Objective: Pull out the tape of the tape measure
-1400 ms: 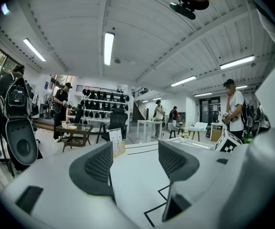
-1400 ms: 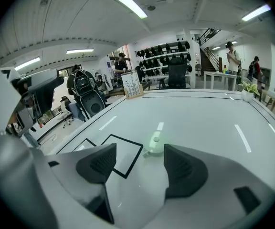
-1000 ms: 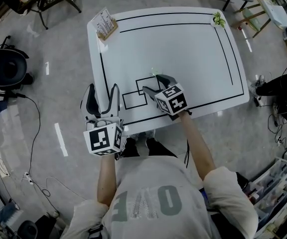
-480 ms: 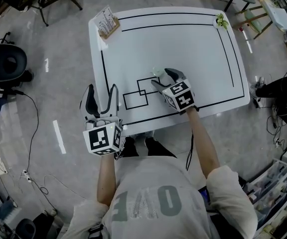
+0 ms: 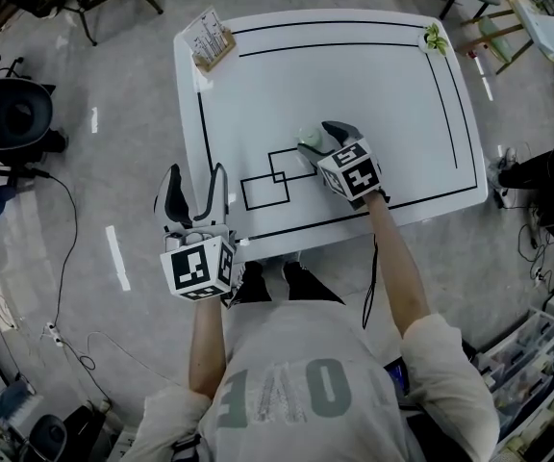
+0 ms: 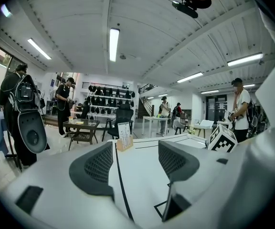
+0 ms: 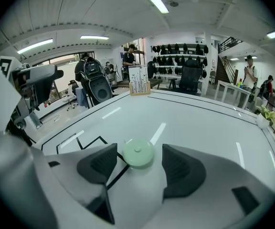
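Note:
A round pale-green tape measure (image 5: pixel 307 137) lies flat on the white table (image 5: pixel 354 75), near the black squares drawn on it. My right gripper (image 5: pixel 317 137) is open and low over the table. In the right gripper view the tape measure (image 7: pixel 138 152) sits just beyond the right gripper (image 7: pixel 138 170), level with its two fingertips and touching neither pad; no tape shows pulled out. My left gripper (image 5: pixel 197 176) is open and empty at the table's near left corner. In its own view the left gripper (image 6: pixel 136 159) looks along the table's left black line.
A wooden card holder (image 5: pixel 210 41) stands at the far left corner and a small plant (image 5: pixel 435 37) at the far right corner. Black border lines and squares (image 5: pixel 267 181) mark the table. Chairs, cables and people are on the floor around it.
My right gripper has moved forward over the table until its fingertips flank the tape measure. The left gripper has stayed where it was.

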Demonstrator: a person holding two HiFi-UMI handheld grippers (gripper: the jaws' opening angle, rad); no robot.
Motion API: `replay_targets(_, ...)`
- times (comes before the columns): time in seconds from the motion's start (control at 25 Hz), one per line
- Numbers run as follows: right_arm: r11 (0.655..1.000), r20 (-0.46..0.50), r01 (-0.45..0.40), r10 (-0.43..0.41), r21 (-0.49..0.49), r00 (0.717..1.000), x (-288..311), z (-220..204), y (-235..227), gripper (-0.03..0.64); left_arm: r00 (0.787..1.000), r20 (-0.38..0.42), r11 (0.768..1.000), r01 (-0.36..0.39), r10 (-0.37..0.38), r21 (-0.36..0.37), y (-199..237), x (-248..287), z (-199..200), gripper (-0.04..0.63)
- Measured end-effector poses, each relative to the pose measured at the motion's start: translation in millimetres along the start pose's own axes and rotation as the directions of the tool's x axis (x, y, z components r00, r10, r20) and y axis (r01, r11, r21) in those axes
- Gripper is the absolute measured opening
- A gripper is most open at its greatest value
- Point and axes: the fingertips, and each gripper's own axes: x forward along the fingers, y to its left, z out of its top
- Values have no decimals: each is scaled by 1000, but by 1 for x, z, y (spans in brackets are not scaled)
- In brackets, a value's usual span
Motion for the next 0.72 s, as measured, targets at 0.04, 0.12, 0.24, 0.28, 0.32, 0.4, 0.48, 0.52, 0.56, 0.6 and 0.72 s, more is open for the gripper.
replay_targets(0.04,1000,-3,-6,6,-4,1000,1,-1,0,310,1000,-1,1000,-1,1,0,0,1,-1,302)
replay_targets(0.12,1000,-9,-15,14,-12,1000,2,-2,1,310,1000,-3,1000,-1,1,-1,0,3,-1,301)
replay_targets(0.24,1000,-13,-13,13,-24,1000,3,-3,1,295,1000,-4,1000,4,-4,1,-3,5,0,302)
replay_targets(0.28,1000,-12,-8,8,-26,1000,3,-3,1,253,1000,-5,1000,6,-6,2,-4,5,-1,302)
replay_targets(0.32,1000,-11,-5,4,-25,1000,3,-3,0,232,1000,-6,1000,7,-7,3,-5,5,-1,302)
replay_targets(0.4,1000,-11,-6,6,-21,1000,3,-2,-1,232,1000,-10,1000,8,-8,4,-5,6,-1,302)
replay_targets(0.48,1000,-11,-11,11,-17,1000,3,-2,-1,232,1000,-12,1000,5,-5,4,-5,6,-1,302)
replay_targets(0.52,1000,-10,-12,11,-16,1000,2,-2,0,230,1000,-12,1000,3,-3,4,-5,6,-1,302)
replay_targets(0.56,1000,-9,-11,11,-15,1000,2,-2,0,230,1000,-11,1000,2,-2,4,-5,6,-1,302)
replay_targets(0.6,1000,-9,-9,8,-15,1000,2,-2,0,230,1000,-10,1000,2,-2,4,-5,5,-1,302)
replay_targets(0.72,1000,-7,-1,0,-14,1000,3,-2,-2,230,1000,-4,1000,3,-3,5,-5,7,0,302)
